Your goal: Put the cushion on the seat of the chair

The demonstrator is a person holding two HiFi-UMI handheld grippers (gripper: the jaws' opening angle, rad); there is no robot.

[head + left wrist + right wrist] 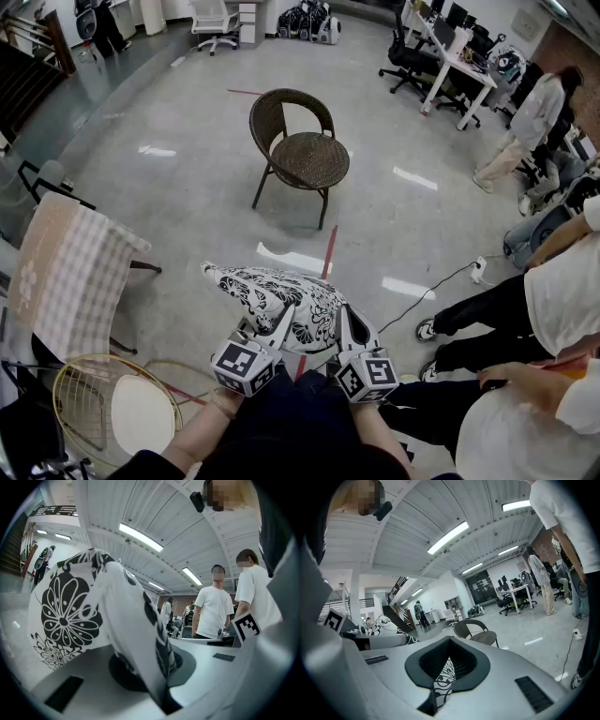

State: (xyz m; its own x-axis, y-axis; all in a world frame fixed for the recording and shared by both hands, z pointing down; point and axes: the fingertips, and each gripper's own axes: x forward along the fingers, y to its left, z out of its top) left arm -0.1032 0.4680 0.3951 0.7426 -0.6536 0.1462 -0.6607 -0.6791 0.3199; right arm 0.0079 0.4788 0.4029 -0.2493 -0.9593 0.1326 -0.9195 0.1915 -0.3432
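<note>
A white cushion (269, 292) with black flower print hangs in front of me, low in the head view. My left gripper (280, 322) is shut on its near left edge and my right gripper (344, 323) on its near right edge. In the left gripper view the cushion (70, 616) fills the left half, and its fabric is pinched in my left gripper (157, 677). The right gripper view shows a strip of the printed fabric (444, 682) clamped in my right gripper (445, 667). The brown wicker chair (302, 150) stands farther ahead with a bare seat (312, 160); the same chair (476, 632) shows beyond the right jaws.
A chair draped with a checked cloth (73, 272) and a gold wire stool (112, 408) stand at my left. People (548, 300) sit and stand close at my right, with a cable (433, 291) on the floor. Desks (459, 56) line the far right. Red tape (329, 251) marks the floor.
</note>
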